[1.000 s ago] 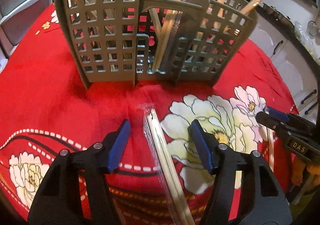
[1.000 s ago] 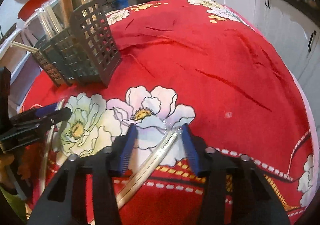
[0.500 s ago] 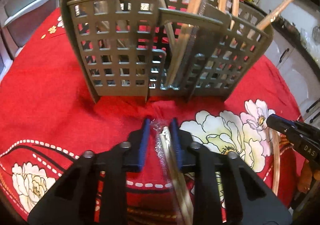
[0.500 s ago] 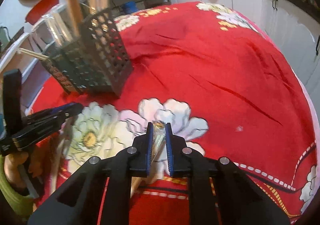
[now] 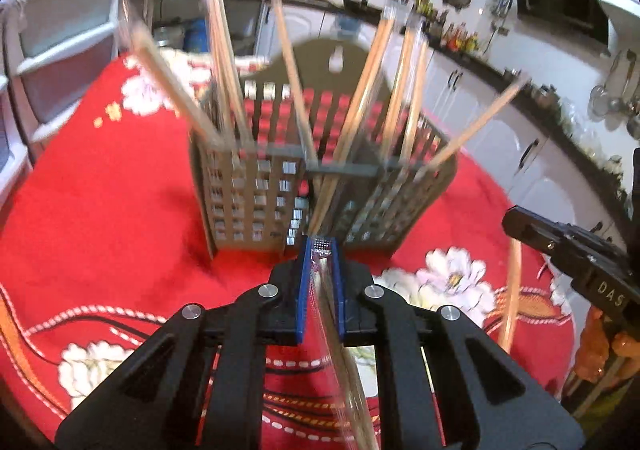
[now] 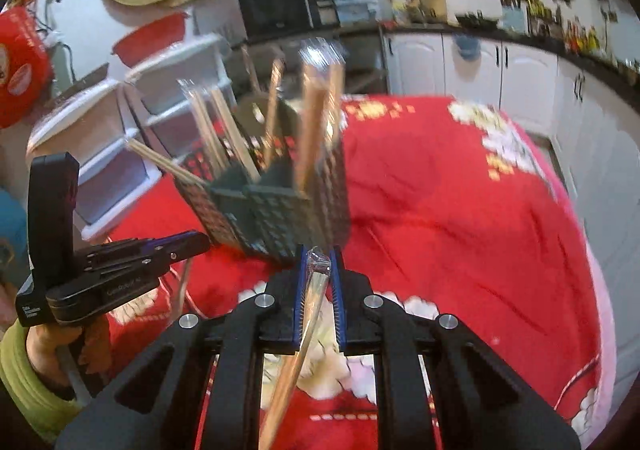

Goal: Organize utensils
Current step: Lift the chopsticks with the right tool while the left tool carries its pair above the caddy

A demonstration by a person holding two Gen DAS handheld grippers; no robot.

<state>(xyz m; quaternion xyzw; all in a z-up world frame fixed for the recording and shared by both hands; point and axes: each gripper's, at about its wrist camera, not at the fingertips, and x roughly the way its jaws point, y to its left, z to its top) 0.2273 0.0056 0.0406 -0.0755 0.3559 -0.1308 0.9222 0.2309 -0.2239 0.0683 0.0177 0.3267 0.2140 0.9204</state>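
Note:
A grey lattice utensil caddy (image 5: 256, 194) stands on the red flowered tablecloth and holds several wrapped chopstick pairs; it also shows in the right wrist view (image 6: 280, 218). My left gripper (image 5: 322, 250) is shut on a plastic-wrapped chopstick pair (image 5: 340, 362), raised just in front of the caddy. My right gripper (image 6: 318, 262) is shut on another wrapped chopstick pair (image 6: 296, 354), lifted off the cloth near the caddy. Each gripper shows in the other's view, the right one (image 5: 516, 224) and the left one (image 6: 192, 242), with its chopsticks hanging down.
The round table's cloth (image 6: 460, 218) drops away at the right edge. White drawer units (image 6: 120, 138) stand behind the caddy on the left. Kitchen cabinets (image 6: 520, 86) and a counter run along the back.
Both grippers closed on their chopstick pairs and lifted them off the cloth. Both now sit higher and tilted up, with the caddy straight ahead.

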